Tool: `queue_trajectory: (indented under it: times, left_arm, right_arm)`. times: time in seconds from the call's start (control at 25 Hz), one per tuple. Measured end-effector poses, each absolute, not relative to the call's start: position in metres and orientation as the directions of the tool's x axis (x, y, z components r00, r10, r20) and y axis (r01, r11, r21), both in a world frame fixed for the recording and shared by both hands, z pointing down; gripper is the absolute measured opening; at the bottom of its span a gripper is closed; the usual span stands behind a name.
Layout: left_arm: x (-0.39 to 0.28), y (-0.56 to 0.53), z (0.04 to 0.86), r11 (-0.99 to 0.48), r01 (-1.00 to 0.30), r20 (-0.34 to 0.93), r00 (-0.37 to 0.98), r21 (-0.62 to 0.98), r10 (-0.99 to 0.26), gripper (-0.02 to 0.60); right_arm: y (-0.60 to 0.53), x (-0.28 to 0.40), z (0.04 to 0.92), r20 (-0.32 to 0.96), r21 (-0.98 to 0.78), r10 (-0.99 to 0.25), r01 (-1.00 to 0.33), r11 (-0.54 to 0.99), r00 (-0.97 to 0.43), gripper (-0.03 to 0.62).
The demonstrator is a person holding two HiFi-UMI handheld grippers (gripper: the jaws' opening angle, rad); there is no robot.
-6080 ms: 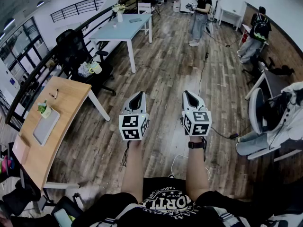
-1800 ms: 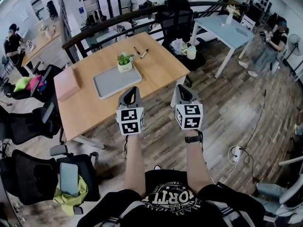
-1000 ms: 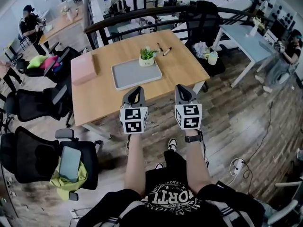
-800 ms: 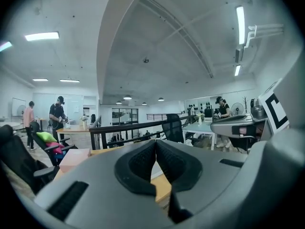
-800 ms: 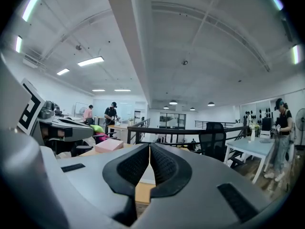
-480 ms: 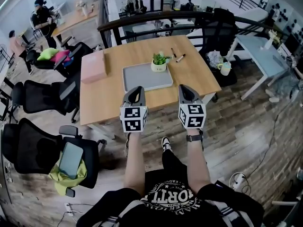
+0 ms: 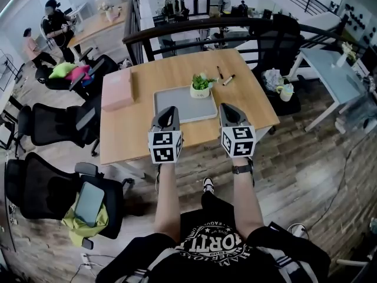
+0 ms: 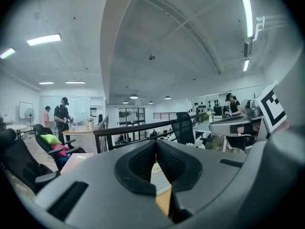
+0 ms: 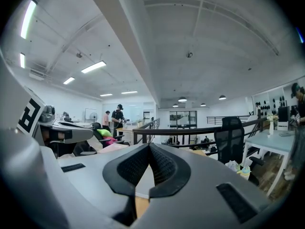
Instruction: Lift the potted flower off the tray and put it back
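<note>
Bright even ceiling strip lighting (image 8: 44, 40), soft shadows, strong fisheye edge distortion, sharp focus

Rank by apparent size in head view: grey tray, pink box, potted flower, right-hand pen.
1. grey tray
2. pink box
3. potted flower
4. right-hand pen
All lie at a similar distance from the camera, so the order holds.

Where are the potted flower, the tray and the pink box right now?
potted flower (image 7: 200, 91): head view, on the white pot under the leaves.
tray (image 7: 184, 106): head view, on its bare grey middle.
pink box (image 7: 118, 89): head view, on its top face.
</note>
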State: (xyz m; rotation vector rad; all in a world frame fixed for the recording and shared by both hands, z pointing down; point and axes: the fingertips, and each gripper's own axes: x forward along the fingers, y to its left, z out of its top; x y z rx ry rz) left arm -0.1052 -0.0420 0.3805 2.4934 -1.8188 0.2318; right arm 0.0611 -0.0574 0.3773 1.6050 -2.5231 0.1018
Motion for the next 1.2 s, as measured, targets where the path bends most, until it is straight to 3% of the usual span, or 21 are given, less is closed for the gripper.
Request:
queue_trajectory:
  times: [1.2]
  left_arm:
    - [-0.076,-0.204,0.35,-0.259,-0.962,0.143,0.245,-0.091,-0.959,0.02]
  right_arm:
    - [-0.232,0.086,0.352,0.118,-0.045,-0.844,-0.852,0.522,-0.523,0.019]
